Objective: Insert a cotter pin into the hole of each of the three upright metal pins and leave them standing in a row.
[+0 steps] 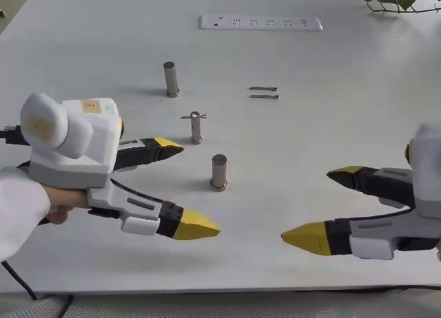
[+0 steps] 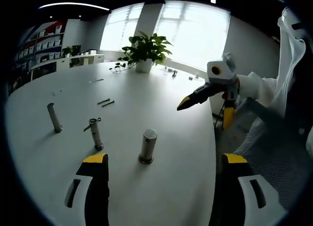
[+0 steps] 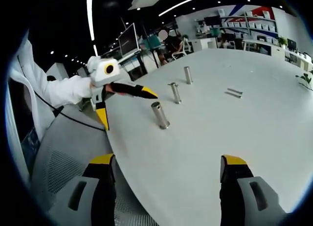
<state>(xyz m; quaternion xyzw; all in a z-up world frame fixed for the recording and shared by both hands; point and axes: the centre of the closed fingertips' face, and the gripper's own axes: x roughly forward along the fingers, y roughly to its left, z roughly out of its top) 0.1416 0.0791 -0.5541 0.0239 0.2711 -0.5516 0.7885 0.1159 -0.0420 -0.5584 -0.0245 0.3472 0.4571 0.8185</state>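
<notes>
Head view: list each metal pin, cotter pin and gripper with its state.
Far pin: upright, nothing inserted.
Middle pin: upright, cotter pin through its top.
Near pin: upright, nothing inserted.
Loose cotter pins: two, lying flat, side by side.
Left gripper: open, empty.
Right gripper: open, empty.

A wide white counter (image 1: 331,228) with a rounded edge is spread across the room. A white power strip (image 1: 260,23) is laid flat near its far side. A leafy potted plant (image 2: 145,50) is set at one end, before tall windows (image 2: 190,33) through which bright daylight is let in. Shelving (image 3: 244,28) is ranged along a far wall. Long light strips (image 3: 90,15) are mounted on the dark ceiling (image 3: 117,11). A grey mesh chair (image 3: 68,157) is placed by the counter's edge, and a monitor (image 3: 128,39) is seen beyond it.
</notes>
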